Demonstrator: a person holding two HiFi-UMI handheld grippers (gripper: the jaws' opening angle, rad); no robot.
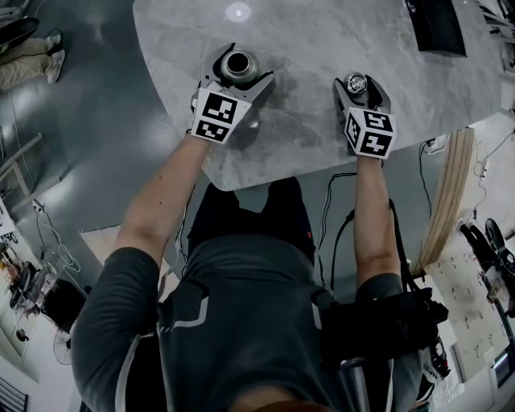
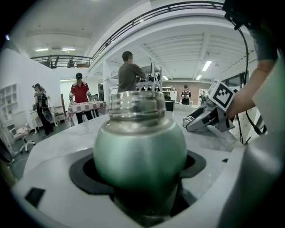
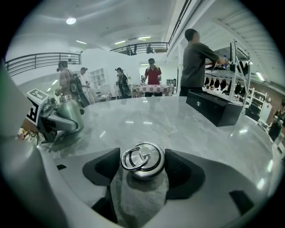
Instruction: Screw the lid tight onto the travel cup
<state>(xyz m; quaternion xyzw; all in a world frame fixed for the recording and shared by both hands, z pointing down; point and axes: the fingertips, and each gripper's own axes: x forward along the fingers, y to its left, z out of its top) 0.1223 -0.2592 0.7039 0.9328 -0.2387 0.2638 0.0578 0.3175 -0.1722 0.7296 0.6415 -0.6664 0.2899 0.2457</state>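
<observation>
A green travel cup [image 1: 239, 64] with an open, threaded mouth stands on the grey marble table [image 1: 306, 137]. My left gripper [image 1: 245, 70] is shut on its round body. In the left gripper view the cup [image 2: 139, 151] fills the middle, and the black pads [image 2: 82, 171] press on its sides. To the right, the silver lid [image 1: 356, 83] with a ring handle sits low at the tabletop, with my right gripper [image 1: 358, 85] shut on it. The right gripper view shows the lid [image 3: 142, 159] between both pads [image 3: 183, 171], and the cup [image 3: 69, 113] far left. Cup and lid are apart.
A black box [image 1: 438, 24] lies at the table's far right corner, also in the right gripper view [image 3: 213, 107]. The table's near edge [image 1: 265, 183] runs just behind both grippers. Several people stand beyond the table's far side [image 2: 129, 73].
</observation>
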